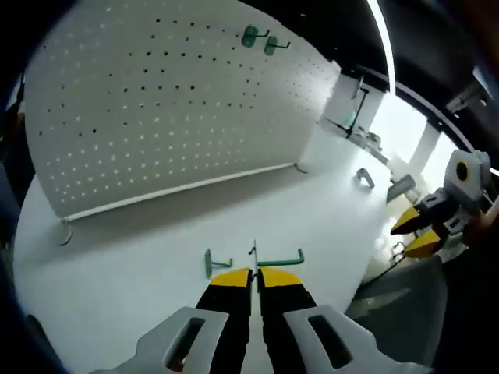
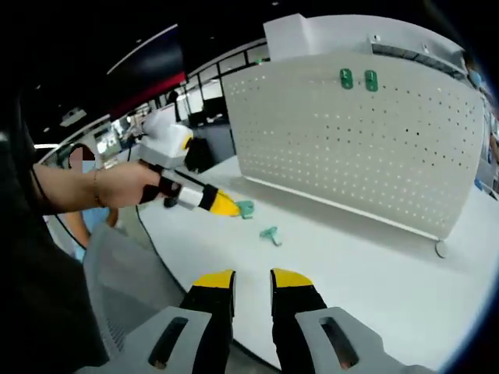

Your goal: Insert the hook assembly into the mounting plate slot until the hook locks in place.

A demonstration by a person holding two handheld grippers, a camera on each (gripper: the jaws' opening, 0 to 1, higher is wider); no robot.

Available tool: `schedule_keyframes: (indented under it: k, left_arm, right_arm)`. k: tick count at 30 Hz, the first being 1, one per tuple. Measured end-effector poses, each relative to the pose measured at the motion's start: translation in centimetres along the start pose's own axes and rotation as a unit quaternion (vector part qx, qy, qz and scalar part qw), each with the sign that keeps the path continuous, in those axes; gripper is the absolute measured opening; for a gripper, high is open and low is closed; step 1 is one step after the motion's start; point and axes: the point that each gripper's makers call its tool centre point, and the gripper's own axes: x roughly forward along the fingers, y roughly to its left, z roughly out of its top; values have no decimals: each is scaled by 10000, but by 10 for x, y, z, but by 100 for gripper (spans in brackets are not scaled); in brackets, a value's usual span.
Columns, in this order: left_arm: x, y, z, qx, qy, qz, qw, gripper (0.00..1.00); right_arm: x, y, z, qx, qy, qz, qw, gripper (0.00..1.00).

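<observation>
A white pegboard (image 1: 156, 117) (image 2: 366, 140) stands upright on the white table, with two green hooks (image 1: 260, 39) (image 2: 358, 79) hanging near its top edge. Two more green hooks are down by the table's near edge. My left gripper (image 1: 254, 274) (image 2: 232, 207) has its jaws together on one green hook (image 1: 281, 257) (image 2: 246, 208), and a thin wire sticks up between the tips. The other loose hook (image 1: 212, 262) (image 2: 270, 234) lies just beside it. My right gripper (image 2: 253, 278) (image 1: 413, 236) is open with nothing in it, back from the table edge.
The table edge (image 2: 187, 273) runs close under my right gripper, with a grey chair (image 2: 117, 288) beside it. A person's hand (image 2: 117, 185) holds the left gripper. A small metal bracket (image 1: 364, 178) lies at the table's far end. The board's foot (image 2: 442, 249) rests on the tabletop.
</observation>
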Motion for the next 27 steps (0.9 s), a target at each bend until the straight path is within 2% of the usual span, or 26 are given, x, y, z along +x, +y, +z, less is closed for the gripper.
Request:
schedule_keyframes:
  k: [5, 11, 15, 20, 27]
  left_arm:
    - [-15, -6, -10, 33, 35, 18, 10000, 3]
    - [-34, -19, -9, 52, -38, 51, 10000, 3]
    - [-43, -30, 4, 148, -158, -1, 9998, 3]
    - [-52, -46, 23, 156, -462, -105, 9988, 3]
    - [-47, -64, 23, 180, -507, -313, 9981, 3]
  right_arm:
    - [2, 7, 0, 35, -67, 14, 10000, 16]
    - [6, 18, 5, 119, -236, 71, 9996, 16]
    - [5, 23, 9, 168, -311, 115, 9993, 16]
    - [2, 21, 15, 262, -438, 74, 9987, 16]
    - [-1, 20, 20, 409, -622, 17, 9972, 16]
